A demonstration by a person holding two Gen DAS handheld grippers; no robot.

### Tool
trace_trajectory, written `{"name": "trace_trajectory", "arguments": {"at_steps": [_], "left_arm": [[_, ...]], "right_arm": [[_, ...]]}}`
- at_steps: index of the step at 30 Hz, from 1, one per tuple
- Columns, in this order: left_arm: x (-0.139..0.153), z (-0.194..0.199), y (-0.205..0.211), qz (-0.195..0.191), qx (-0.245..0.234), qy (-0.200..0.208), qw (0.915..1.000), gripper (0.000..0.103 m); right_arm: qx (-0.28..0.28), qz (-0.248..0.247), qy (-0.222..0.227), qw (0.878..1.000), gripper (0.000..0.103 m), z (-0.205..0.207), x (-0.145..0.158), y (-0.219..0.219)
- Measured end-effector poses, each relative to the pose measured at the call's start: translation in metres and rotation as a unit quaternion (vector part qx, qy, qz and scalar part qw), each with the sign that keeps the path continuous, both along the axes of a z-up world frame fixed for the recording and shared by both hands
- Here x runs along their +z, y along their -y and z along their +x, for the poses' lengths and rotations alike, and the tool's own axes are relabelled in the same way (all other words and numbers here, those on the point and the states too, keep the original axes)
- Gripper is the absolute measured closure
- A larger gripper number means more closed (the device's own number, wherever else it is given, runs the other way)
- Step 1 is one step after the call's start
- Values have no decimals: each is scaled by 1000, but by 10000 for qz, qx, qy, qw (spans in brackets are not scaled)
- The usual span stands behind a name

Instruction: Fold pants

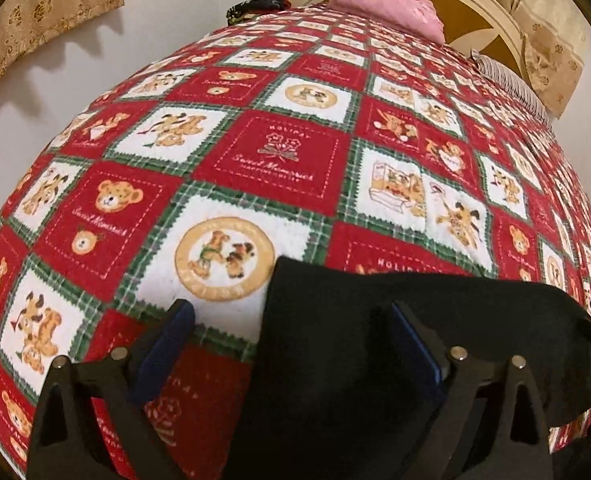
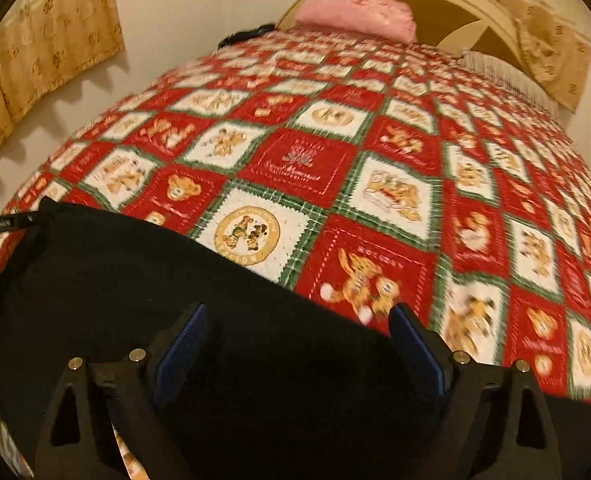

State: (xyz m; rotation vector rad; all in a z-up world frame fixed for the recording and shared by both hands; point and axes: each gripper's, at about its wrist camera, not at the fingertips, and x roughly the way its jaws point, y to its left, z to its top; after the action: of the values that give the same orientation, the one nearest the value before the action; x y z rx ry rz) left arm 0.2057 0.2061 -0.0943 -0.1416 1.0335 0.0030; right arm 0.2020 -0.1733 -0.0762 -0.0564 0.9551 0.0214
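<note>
While the black pants (image 2: 143,280) lie at the near edge of the bed (image 1: 295,148), both tools hover above them with jaws wide apart, gripping nothing.
One soft, limp, light garment, likely to sag and crease; its far hem looks the best hold. Two grippers: left gripper (image 1: 291,336) over its left end, right gripper (image 2: 297,340) over its right. One pink pillow (image 1: 391,4) lies far off.
</note>
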Motion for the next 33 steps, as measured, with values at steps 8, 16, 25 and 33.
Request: {"name": "trace_trajectory", "arguments": {"at_steps": [8,16,25,33], "left_arm": [[3,4,9,126,-228,216,9994,38],[24,-3,19,22,-332,497,9982,69],[83,-58,9,-420,-381,1535,9865,69],[96,-117,-3,-570,-502,2024,9764,68]], "right_arm": [[489,178,-182,9985,79,3,-15,-8],[538,290,217,9979,98,-14,10,-16],[740,472,1114,9899,99,-80,73,-32],[1034,380,1563,9815,99,-153,91,-52]]}}
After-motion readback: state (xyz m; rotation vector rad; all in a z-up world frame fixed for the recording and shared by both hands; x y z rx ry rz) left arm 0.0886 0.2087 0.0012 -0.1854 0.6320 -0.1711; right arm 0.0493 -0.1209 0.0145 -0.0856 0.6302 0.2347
